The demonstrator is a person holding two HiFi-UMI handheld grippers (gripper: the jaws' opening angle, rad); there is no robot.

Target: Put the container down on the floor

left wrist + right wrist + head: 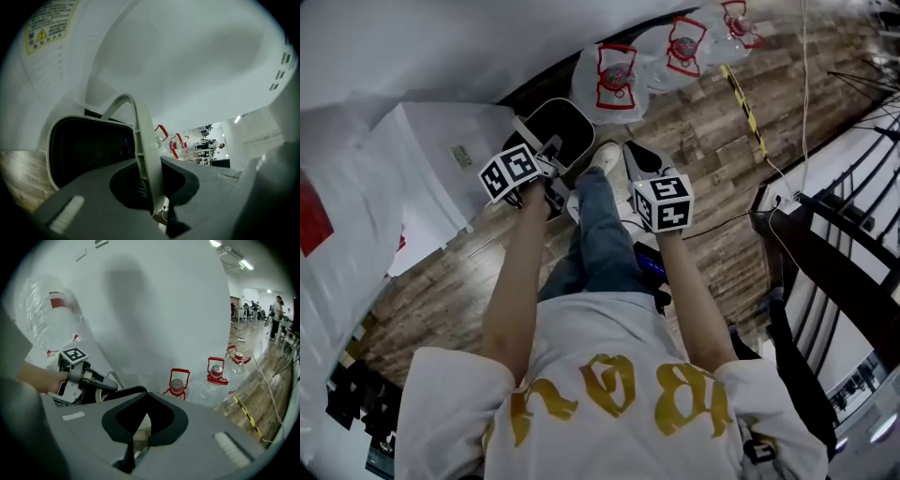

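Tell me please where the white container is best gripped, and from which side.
Grip the thin arched handle, coming from above with the jaws across its flat strip. It stands up over the container's open mouth, while the walls are wide and rounded. The left gripper holds it this way.

Container (553, 125) ahead of the person's shoes (603, 156), its handle (143, 154) in the left claw (548, 161); right claw (636, 156) just to its right; three bottles (682, 45) beyond, on the floor (712, 141) along the wall (441, 47).
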